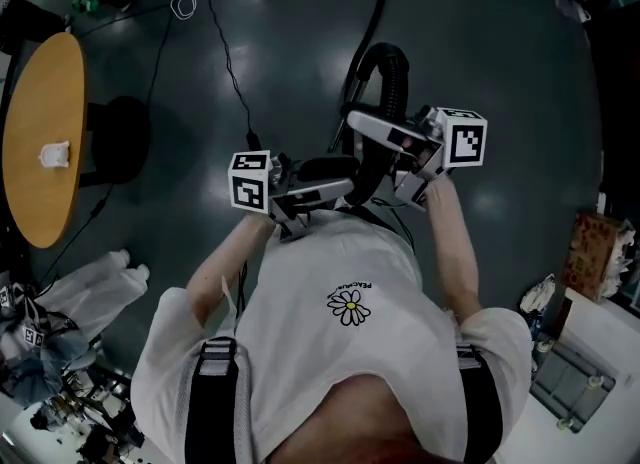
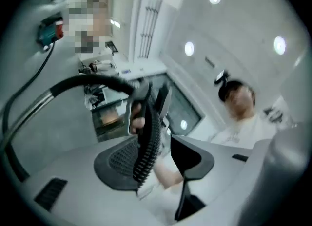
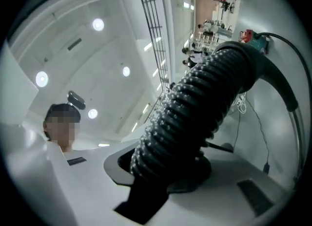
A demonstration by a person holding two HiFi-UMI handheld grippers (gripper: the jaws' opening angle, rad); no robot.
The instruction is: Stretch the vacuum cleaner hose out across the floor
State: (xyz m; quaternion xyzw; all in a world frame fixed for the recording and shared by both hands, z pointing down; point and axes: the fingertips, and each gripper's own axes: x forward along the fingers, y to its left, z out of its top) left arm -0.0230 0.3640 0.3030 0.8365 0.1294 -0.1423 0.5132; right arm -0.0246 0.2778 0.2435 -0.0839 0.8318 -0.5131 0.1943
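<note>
Room with glossy dark grey floor (image 1: 480, 42); round wooden table (image 1: 40, 132) at left. Held above floor before person: black ribbed vacuum hose (image 1: 388, 77), long axis arching away toward frame top. Gripper views alone show grips: right gripper (image 3: 165, 171) clamped on hose; left gripper (image 2: 161, 164) parted, hose against one pad.

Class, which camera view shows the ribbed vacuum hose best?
The right gripper view: the hose fills it, ribs sharp, clamped by the right gripper. The head view shows only a dark arch; the left gripper view, just a narrow ribbed edge.
</note>
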